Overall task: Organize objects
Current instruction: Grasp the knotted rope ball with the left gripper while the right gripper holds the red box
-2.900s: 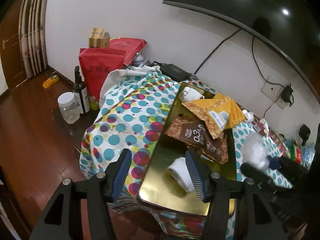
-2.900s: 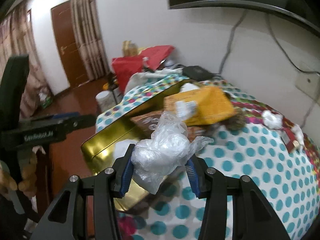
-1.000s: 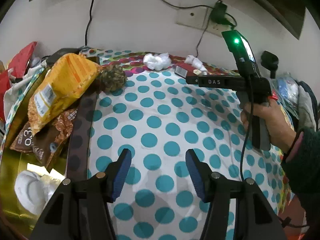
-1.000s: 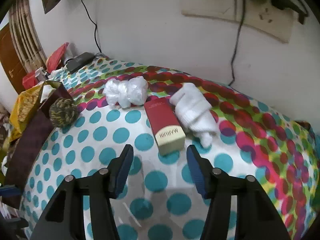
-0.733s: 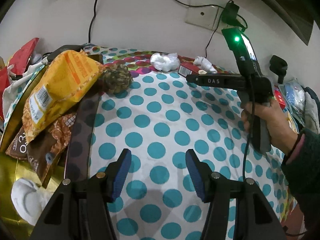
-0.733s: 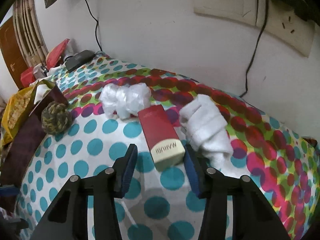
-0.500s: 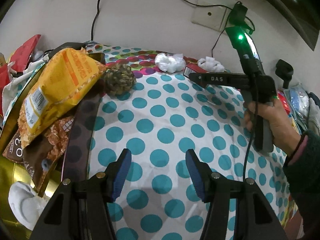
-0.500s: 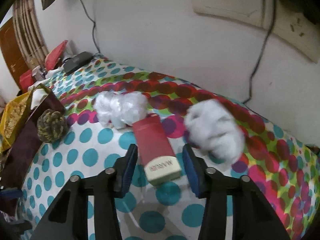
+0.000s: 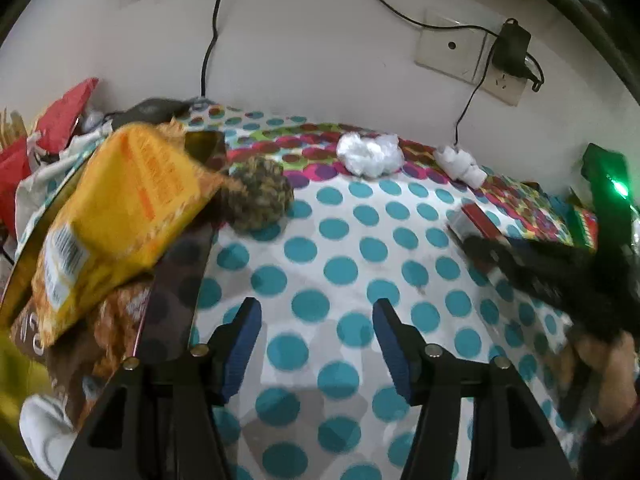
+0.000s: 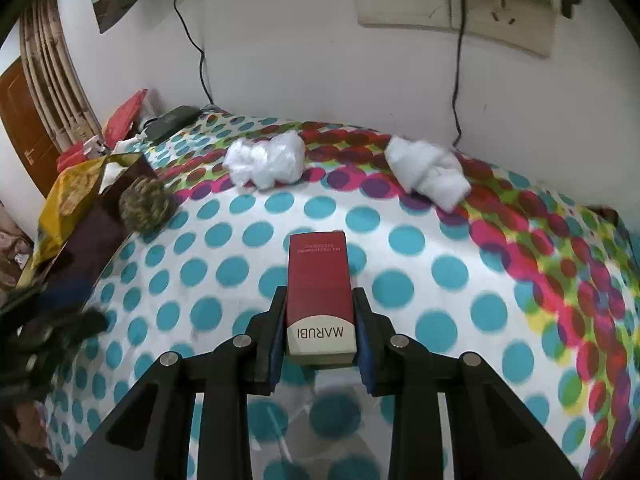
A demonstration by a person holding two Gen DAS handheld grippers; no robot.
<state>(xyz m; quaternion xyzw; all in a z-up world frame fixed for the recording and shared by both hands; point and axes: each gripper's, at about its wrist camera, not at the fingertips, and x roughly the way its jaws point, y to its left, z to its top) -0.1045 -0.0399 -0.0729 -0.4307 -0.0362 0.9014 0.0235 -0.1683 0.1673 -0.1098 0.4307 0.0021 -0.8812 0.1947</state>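
Holding snack bags [image 9: 120,208] (yellow topmost), gold tray [image 9: 24,236].

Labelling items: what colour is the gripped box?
Red box, white end; right wrist view.

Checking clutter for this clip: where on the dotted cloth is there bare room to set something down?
The bare stretch is the middle of the polka-dot cloth, bordered by the yarn ball, the crumpled plastic bag and the rolled white cloth by the wall. The gold tray is crowded with the yellow snack bag.
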